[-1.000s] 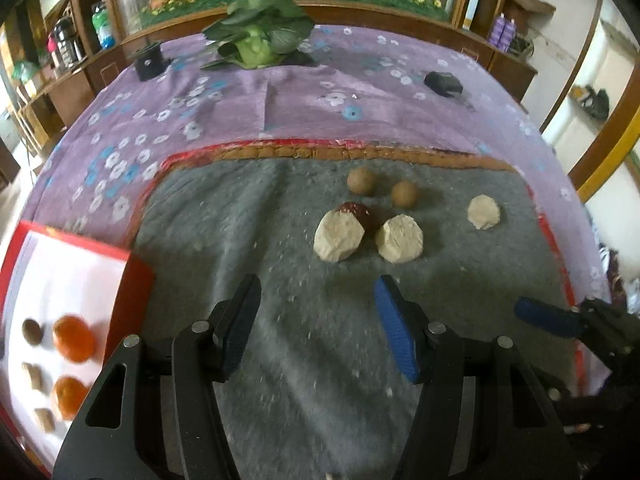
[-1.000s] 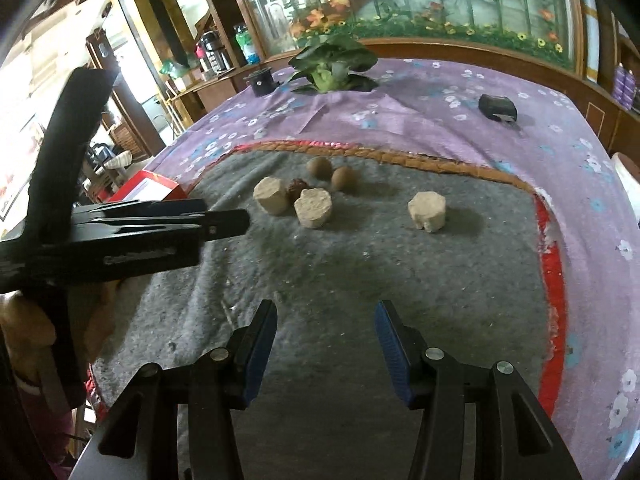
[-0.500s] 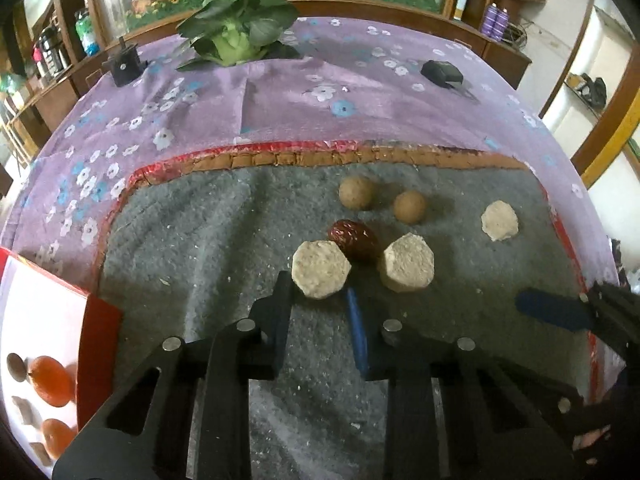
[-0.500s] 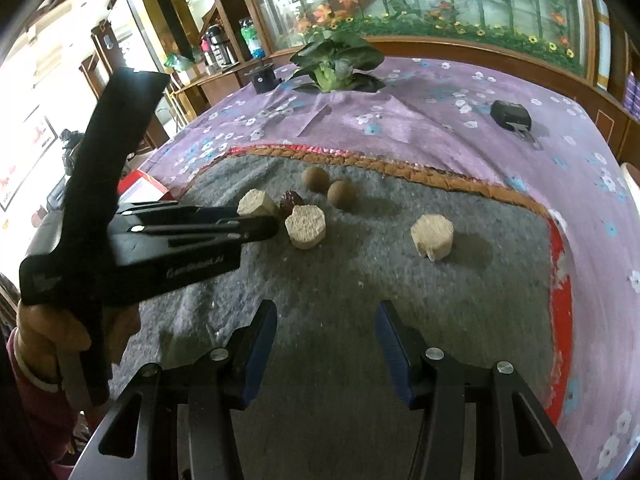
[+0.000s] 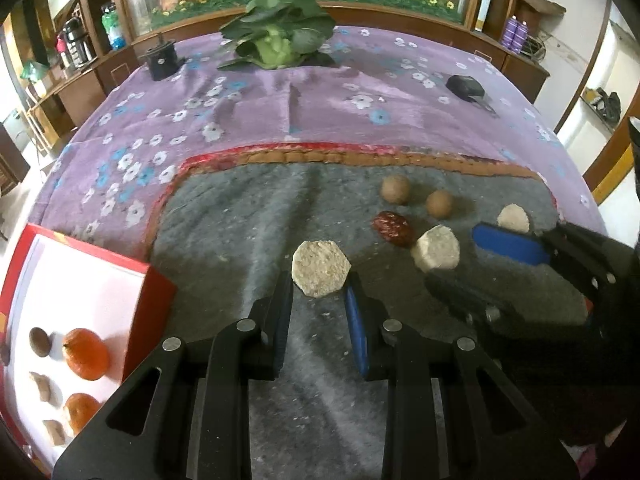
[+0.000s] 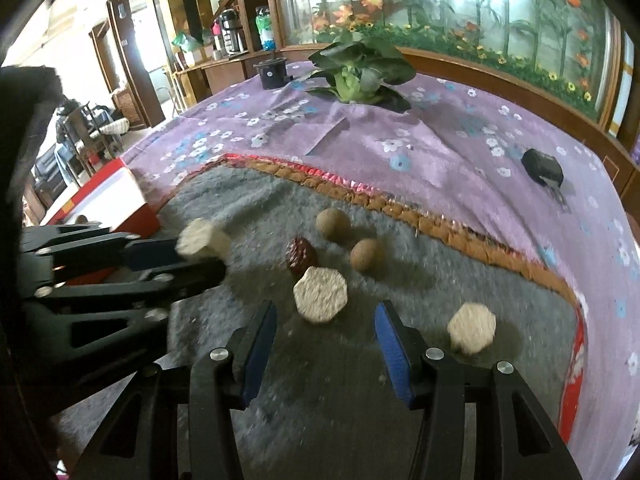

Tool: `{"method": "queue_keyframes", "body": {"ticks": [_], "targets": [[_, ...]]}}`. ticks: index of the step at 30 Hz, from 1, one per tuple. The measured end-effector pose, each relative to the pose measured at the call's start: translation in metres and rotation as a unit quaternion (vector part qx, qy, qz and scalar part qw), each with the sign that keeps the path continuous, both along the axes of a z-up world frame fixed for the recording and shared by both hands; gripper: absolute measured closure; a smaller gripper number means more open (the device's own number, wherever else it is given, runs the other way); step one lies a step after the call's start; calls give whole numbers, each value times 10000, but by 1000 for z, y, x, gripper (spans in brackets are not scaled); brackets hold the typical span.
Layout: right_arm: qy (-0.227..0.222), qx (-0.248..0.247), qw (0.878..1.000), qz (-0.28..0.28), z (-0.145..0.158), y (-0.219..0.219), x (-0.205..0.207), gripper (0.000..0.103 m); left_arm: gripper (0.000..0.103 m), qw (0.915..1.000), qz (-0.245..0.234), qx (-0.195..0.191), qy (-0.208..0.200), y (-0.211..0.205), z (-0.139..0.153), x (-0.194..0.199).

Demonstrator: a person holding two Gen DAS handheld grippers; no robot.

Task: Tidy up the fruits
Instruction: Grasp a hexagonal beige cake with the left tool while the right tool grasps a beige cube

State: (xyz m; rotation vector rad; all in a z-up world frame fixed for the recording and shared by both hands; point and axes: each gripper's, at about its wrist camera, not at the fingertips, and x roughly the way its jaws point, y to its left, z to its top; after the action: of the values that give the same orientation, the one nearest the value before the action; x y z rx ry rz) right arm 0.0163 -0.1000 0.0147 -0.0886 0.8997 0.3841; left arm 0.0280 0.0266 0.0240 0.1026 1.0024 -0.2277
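In your left wrist view, the mat [image 5: 248, 232] fills the middle of the frame, lying on the tablecloth [image 5: 280, 108]. A hexagonal cake [image 5: 321, 268] sits at centre, between the left gripper's [image 5: 320, 300] fingertips. To its right lies a second cake [image 5: 437, 249], with a date [image 5: 393, 227] just above-left of it. Two round fruits [image 5: 395, 189] sit side by side above the date. A third cake [image 5: 513, 219] lies at far right, above the right gripper [image 5: 508, 272]. The tray [image 5: 156, 284] occupies the lower left, holding two oranges [image 5: 85, 354]. A leafy vegetable [image 5: 276, 36] rests at top centre.
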Motion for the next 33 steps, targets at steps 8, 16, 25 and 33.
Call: {"method": "queue_keyframes", "body": {"ticks": [8,16,25,33], "targets": [[30,-190,9997,171,-3,6,-5,76,78,10000,62,-37,49,7,0,-7],[-119,71,9999,-6,17,-7,-43,76,78,9999,79,-74,-101,7,11,-27],[-315,132,9993,119,34,8,-73,76,78,9994,152,-75,-292,18,24,-51],[-310,121,9984,460,39,40,-84,76,78,9985,358,-60,-415,43,32,-66]]}}
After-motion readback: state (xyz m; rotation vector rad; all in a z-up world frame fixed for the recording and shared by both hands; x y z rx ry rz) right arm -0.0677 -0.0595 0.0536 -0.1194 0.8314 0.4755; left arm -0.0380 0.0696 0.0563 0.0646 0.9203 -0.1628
